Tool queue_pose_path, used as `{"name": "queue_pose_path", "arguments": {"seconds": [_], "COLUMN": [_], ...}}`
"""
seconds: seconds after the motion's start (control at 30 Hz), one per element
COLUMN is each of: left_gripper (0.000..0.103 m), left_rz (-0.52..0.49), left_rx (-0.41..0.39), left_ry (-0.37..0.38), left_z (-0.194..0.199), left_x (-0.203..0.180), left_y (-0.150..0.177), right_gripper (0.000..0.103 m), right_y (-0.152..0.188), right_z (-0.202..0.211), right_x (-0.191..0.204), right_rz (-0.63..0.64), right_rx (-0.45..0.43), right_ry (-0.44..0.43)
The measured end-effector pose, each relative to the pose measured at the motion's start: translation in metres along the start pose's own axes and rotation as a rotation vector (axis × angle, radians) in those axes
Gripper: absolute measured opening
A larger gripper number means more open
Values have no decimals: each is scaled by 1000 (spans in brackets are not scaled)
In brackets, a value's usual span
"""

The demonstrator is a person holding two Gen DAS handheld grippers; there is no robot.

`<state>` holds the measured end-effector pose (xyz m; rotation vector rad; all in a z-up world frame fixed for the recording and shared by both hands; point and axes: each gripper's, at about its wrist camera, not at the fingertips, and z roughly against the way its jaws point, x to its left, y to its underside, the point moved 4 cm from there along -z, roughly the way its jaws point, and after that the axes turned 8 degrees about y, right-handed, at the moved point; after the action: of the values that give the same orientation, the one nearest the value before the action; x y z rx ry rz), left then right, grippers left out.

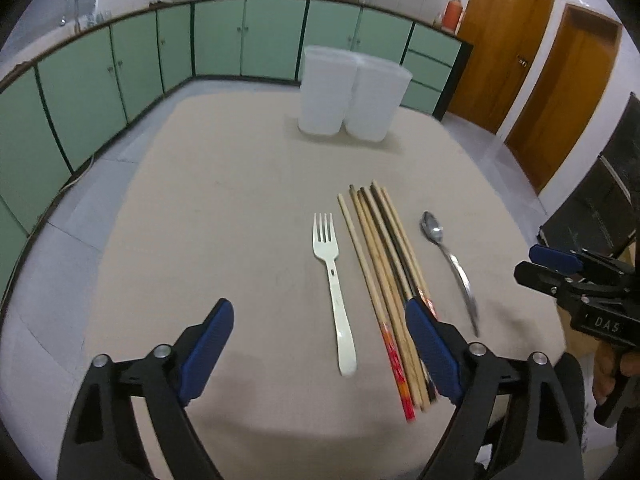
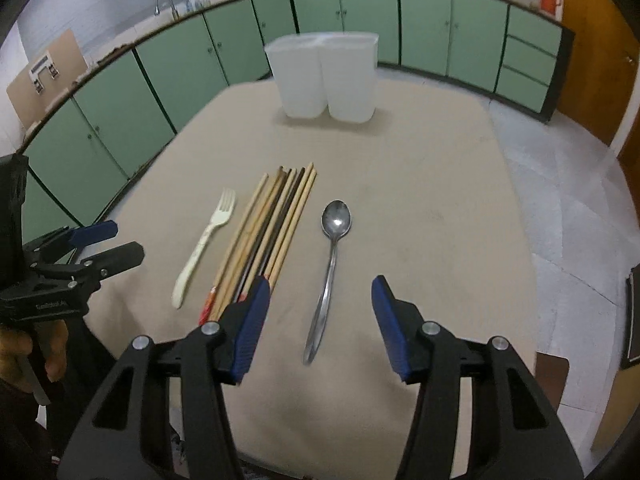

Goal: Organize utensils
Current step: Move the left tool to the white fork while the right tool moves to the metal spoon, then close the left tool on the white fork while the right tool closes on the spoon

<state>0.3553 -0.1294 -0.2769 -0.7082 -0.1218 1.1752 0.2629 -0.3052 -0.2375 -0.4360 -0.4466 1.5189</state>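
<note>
On the beige tablecloth lie a cream plastic fork point(image 1: 334, 280) point(image 2: 204, 242), a bundle of several wooden chopsticks point(image 1: 384, 276) point(image 2: 266, 236) and a metal spoon point(image 1: 450, 258) point(image 2: 330, 264), side by side. My left gripper point(image 1: 320, 312) hovers open above the fork's handle, nothing between its blue pads. My right gripper point(image 2: 320, 292) stands open over the spoon's handle, apart from it. Each gripper shows at the other view's edge: the right gripper point(image 1: 536, 262) and the left gripper point(image 2: 116, 240).
Two translucent white containers point(image 1: 354, 92) point(image 2: 324, 76) stand side by side at the table's far end. Green cabinets point(image 1: 248, 36) curve behind, wooden doors point(image 1: 504, 48) at the right. A person's hand point(image 2: 24, 356) holds the left gripper's handle.
</note>
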Motion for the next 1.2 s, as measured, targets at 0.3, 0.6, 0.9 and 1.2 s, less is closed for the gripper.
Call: {"name": "queue_pose_path", "arguments": {"seconds": [0.3,0.6,0.9,1.2], "left_gripper": [66,66,23,23], "left_rz": [-44,-100,-117,-142], "left_rx": [191,261,217,129], "left_ry": [-12,-36,-14,20], "left_z": [-63,-91,-83,-65], "left_x": [12,9,14,16], "left_y": [-13,-25,-26,-31], "right_gripper": [44,41,22,31], "right_y": [-20,-32,-37,-43], "right_z": [-70,-90,-88,-91], "right_x": [-4,1,-7,-11], "right_rz": [65,126,162,171], "right_rx": [128,180,180,184], "right_ry": [-45,-41,-23,-17]}}
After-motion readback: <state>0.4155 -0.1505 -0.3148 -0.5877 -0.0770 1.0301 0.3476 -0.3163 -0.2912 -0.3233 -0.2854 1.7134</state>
